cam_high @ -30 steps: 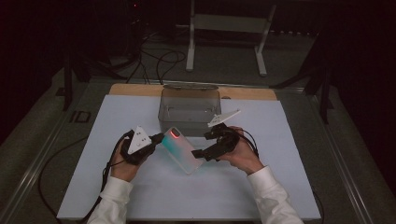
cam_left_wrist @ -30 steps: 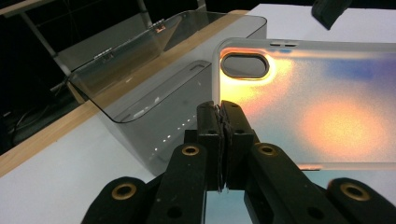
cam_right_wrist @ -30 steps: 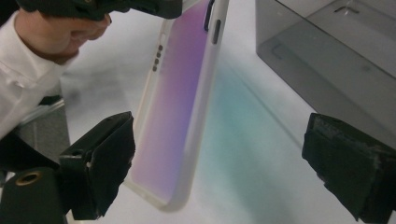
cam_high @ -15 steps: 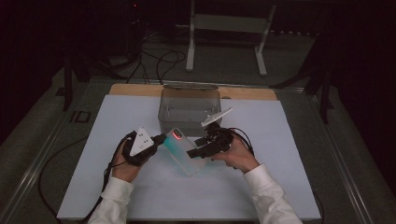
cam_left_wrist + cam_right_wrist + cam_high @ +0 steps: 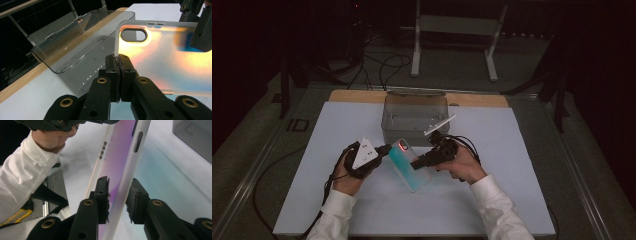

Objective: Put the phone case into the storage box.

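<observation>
Iridescent phone case [image 5: 409,163] is clamped at 1 edge by left jaws, right jaws closing around it.

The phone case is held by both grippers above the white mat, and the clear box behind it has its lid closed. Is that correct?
Not quite: the clear box has its lid open, tilted back, as the left gripper view shows. The rest holds: the left gripper and right gripper both hold the phone case above the white mat.

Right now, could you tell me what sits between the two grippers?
The phone case: in the high view it spans from the left gripper to the right gripper, and each gripper view shows its jaws closed on an edge.
</observation>
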`<action>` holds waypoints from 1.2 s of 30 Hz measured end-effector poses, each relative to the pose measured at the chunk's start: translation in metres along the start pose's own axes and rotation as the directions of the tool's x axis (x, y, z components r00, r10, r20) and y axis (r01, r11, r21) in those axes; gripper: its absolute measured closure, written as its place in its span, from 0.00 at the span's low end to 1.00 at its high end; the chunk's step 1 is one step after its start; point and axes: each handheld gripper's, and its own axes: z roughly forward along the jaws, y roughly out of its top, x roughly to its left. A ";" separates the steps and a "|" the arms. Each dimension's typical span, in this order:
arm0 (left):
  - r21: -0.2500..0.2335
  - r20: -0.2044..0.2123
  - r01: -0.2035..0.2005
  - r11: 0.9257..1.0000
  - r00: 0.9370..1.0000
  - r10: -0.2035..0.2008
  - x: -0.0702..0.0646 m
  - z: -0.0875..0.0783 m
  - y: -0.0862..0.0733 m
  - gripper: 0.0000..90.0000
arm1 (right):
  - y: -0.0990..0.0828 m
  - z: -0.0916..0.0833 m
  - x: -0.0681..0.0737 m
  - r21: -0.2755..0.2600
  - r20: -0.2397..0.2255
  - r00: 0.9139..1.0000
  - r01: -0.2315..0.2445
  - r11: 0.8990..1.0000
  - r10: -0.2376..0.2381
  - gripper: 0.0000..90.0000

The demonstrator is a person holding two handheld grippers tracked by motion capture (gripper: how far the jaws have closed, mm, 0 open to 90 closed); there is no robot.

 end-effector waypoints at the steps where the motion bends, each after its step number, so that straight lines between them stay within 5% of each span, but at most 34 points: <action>1: 0.000 -0.001 0.000 1.000 1.000 0.000 0.000 0.000 0.000 0.98 | 0.000 0.000 0.000 0.000 0.000 1.000 0.000 1.000 0.000 0.84; 9: -0.004 -0.016 -0.011 1.000 1.000 0.010 -0.003 0.002 0.000 0.98 | 0.000 0.003 -0.002 0.039 -0.015 0.995 -0.101 0.994 0.102 0.87; 14: -0.007 -0.021 -0.010 1.000 1.000 0.010 -0.004 0.002 0.000 0.98 | 0.000 0.006 -0.003 0.061 -0.020 0.976 -0.215 0.975 0.217 0.90; 26: -0.007 -0.003 0.014 1.000 1.000 -0.014 -0.002 0.002 0.000 0.94 | -0.001 0.005 -0.001 0.039 0.031 0.976 -0.218 0.975 0.217 0.92; 31: 0.003 -0.008 0.037 0.999 0.999 -0.037 -0.001 0.003 0.000 0.80 | 0.000 0.005 0.000 0.036 0.037 0.976 -0.215 0.976 0.214 0.92; 36: -0.017 -0.030 0.099 0.995 0.995 -0.099 0.004 0.001 0.001 0.46 | -0.001 0.003 0.000 0.029 0.048 0.976 -0.213 0.977 0.211 0.91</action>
